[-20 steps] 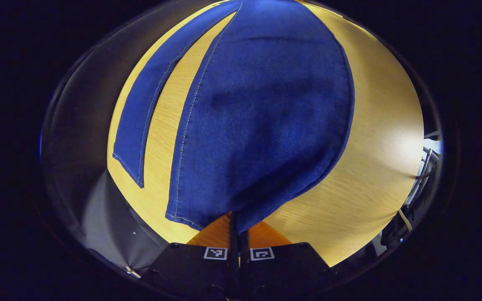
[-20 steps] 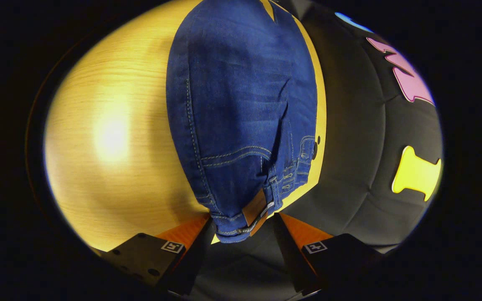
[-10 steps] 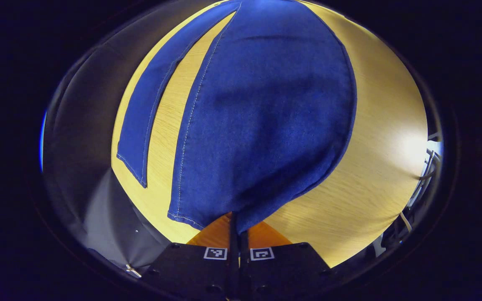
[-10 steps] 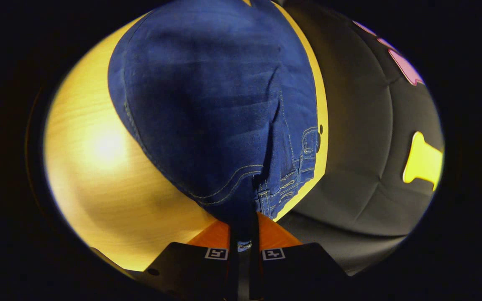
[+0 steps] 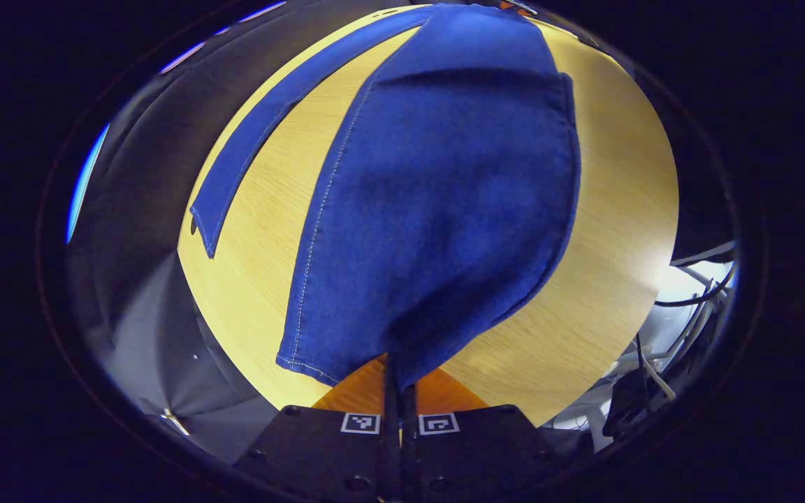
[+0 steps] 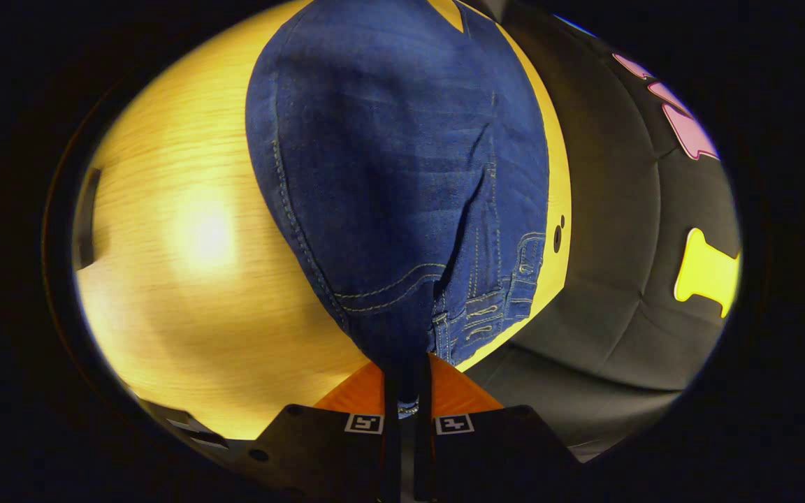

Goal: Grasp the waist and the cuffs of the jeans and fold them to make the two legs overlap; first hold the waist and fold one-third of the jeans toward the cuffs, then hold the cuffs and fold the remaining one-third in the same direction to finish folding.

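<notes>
Blue denim jeans (image 5: pixel 437 209) lie on the wooden table (image 5: pixel 619 209): one leg flat at left, the other lifted, white stitching along its seam. Left gripper (image 5: pixel 397 381) is pinched tight on that leg's cuff edge. In the right gripper view, the right gripper (image 6: pixel 406 391) is clamped on the waist (image 6: pixel 409 335), pocket stitching and belt loops visible beside it.
</notes>
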`<control>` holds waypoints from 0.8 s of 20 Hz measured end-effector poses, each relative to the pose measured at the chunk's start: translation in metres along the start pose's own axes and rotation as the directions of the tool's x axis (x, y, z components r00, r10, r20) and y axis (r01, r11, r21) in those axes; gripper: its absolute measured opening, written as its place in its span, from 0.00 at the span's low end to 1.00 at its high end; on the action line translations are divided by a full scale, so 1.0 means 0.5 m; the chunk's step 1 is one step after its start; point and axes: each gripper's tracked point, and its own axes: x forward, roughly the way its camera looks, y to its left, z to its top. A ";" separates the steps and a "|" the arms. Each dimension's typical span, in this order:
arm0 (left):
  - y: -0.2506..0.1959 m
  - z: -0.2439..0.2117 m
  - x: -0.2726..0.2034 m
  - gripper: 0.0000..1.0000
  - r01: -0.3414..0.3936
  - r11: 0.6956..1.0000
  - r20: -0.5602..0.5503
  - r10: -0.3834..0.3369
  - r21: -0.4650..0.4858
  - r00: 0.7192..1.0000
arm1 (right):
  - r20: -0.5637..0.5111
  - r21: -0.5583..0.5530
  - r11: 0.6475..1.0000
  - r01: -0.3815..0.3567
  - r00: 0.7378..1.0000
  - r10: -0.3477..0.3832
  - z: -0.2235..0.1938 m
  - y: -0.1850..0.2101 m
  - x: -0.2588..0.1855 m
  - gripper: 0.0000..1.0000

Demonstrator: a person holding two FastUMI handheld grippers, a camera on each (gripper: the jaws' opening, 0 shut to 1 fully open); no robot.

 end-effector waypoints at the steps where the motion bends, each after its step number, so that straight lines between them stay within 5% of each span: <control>1: 0.004 -0.003 -0.001 0.06 0.010 1.000 0.009 -0.010 0.001 1.000 | 0.011 0.011 1.000 0.012 1.000 -0.013 0.002 -0.017 -0.017 0.12; 4: 0.027 0.020 -0.028 0.06 0.057 0.998 0.036 -0.057 0.025 0.998 | 0.028 0.036 0.998 0.044 0.999 -0.045 0.007 -0.077 -0.071 0.12; 7: 0.123 0.036 -0.085 0.06 0.008 0.999 0.086 -0.012 0.052 0.996 | 0.069 0.051 0.989 0.139 0.987 -0.142 0.034 -0.201 -0.106 0.12; 11: 0.277 0.130 -0.101 0.06 0.037 0.999 0.134 -0.034 -0.018 0.990 | 0.081 0.231 0.956 0.180 0.976 -0.203 0.059 -0.329 -0.111 0.11; 14: 0.389 0.191 -0.070 0.06 0.055 0.998 0.128 -0.053 -0.011 0.990 | 0.054 0.384 0.909 0.162 0.979 -0.197 0.072 -0.417 -0.065 0.12; 16: 0.477 0.244 -0.031 0.06 0.063 0.996 0.130 -0.054 -0.065 0.990 | 0.004 0.525 0.839 0.143 0.985 -0.170 0.074 -0.461 -0.030 0.12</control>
